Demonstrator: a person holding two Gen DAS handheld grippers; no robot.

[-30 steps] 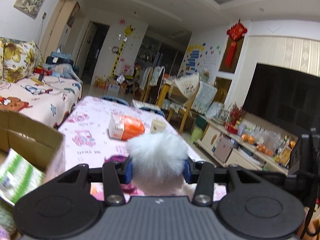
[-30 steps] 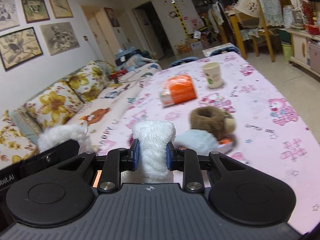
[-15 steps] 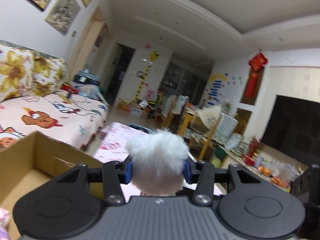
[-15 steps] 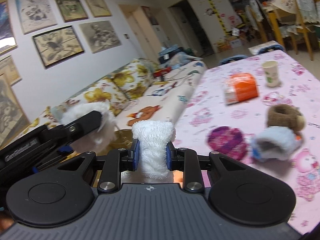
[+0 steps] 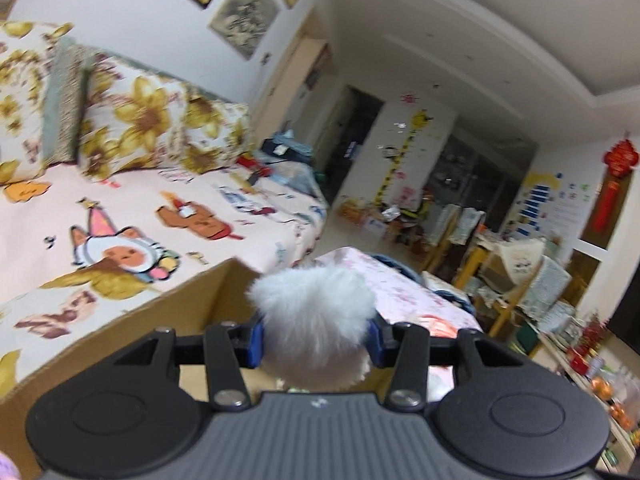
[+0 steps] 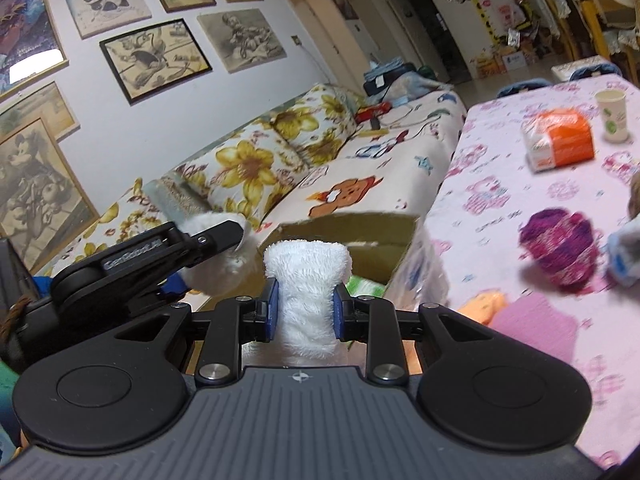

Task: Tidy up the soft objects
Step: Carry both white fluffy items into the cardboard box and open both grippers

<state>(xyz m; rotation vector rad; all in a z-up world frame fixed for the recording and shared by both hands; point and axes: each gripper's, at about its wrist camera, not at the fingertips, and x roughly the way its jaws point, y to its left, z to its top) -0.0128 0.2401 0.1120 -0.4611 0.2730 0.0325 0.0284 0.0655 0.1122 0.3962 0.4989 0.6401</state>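
Observation:
My left gripper (image 5: 316,338) is shut on a white fluffy plush piece (image 5: 314,320), held above the open cardboard box (image 5: 140,320). In the right wrist view that left gripper (image 6: 224,240) shows at the left with the white fluff (image 6: 224,256) over the box (image 6: 360,240). My right gripper (image 6: 306,314) is shut on a white plush cloth piece (image 6: 308,284), held just before the box. A purple knitted piece (image 6: 560,240) and a pale blue soft item (image 6: 624,252) lie on the pink table (image 6: 500,200).
An orange-and-white tissue pack (image 6: 560,142) and a paper cup (image 6: 612,116) stand further back on the table. A sofa (image 5: 120,208) with flowered cushions runs along the left wall behind the box. Orange and pink soft items (image 6: 520,320) lie near the table's near edge.
Both grippers have swung left from over the table toward the cardboard box, each still holding its white plush piece. The left gripper now hangs above the box.

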